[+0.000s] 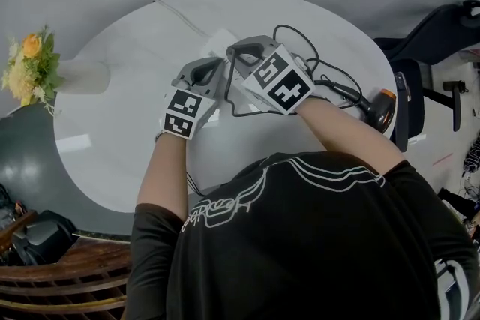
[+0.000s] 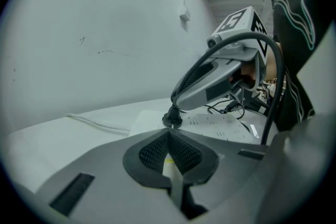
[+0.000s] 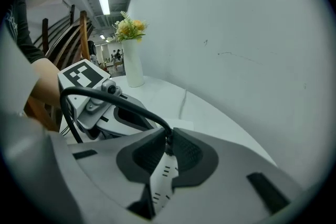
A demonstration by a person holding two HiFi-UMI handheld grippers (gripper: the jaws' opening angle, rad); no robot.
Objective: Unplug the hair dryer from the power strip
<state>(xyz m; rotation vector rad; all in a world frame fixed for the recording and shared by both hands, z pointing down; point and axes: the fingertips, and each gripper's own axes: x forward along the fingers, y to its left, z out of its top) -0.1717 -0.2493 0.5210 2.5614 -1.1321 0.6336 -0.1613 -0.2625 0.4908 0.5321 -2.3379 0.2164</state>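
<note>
White power strip [image 2: 220, 126] lies on the round table [image 1: 112, 131]. The right gripper [image 3: 167, 145] has its jaws clamped on the black plug [image 2: 172, 118] standing in the strip. The left gripper [image 2: 169, 136] sits at the strip's near edge, jaws pressed together. The hair dryer [image 1: 381, 109] lies at the table's right edge.

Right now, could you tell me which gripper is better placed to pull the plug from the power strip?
The right gripper: its jaws are closed on the plug seated in the power strip. The left gripper sits closed at the strip's near edge, better suited to steadying it.
</note>
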